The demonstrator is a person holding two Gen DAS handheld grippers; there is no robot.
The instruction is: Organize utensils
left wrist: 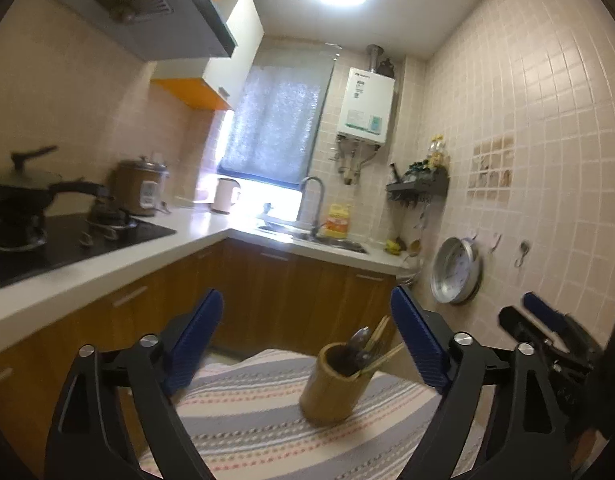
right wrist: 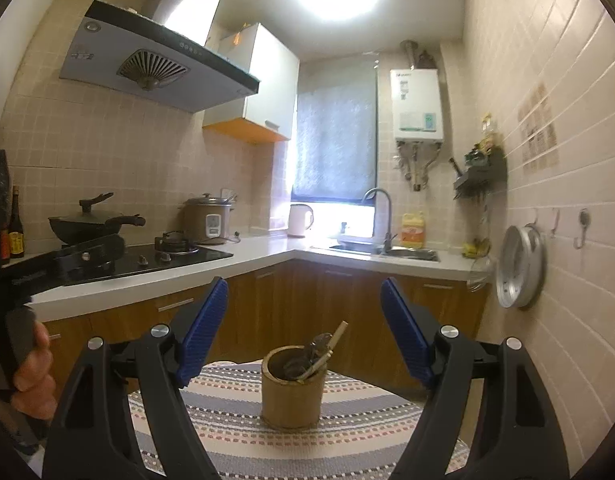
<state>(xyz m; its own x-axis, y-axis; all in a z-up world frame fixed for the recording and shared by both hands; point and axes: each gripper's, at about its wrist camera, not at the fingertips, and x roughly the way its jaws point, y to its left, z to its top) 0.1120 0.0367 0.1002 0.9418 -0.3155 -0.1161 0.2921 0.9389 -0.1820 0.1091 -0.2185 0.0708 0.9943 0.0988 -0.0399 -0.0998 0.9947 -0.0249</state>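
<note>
A bamboo utensil holder [left wrist: 334, 383] stands upright on a round table with a striped cloth [left wrist: 243, 412]. It holds spoons [left wrist: 357, 342] and chopsticks [left wrist: 381, 330]. My left gripper [left wrist: 305, 300] is open and empty, raised above and behind the holder. The holder also shows in the right wrist view [right wrist: 293, 390], with utensils [right wrist: 317, 350] leaning inside it. My right gripper [right wrist: 303, 288] is open and empty, held above the holder. The right gripper also shows at the right edge of the left wrist view [left wrist: 547, 332].
A white L-shaped counter [right wrist: 263, 252] carries a hob with a wok [right wrist: 91, 224], a rice cooker [right wrist: 207, 220], a kettle [right wrist: 299, 220] and a sink [right wrist: 387, 250]. A metal pan [right wrist: 521, 266] hangs on the tiled right wall. Wooden cabinets [right wrist: 307, 300] stand behind the table.
</note>
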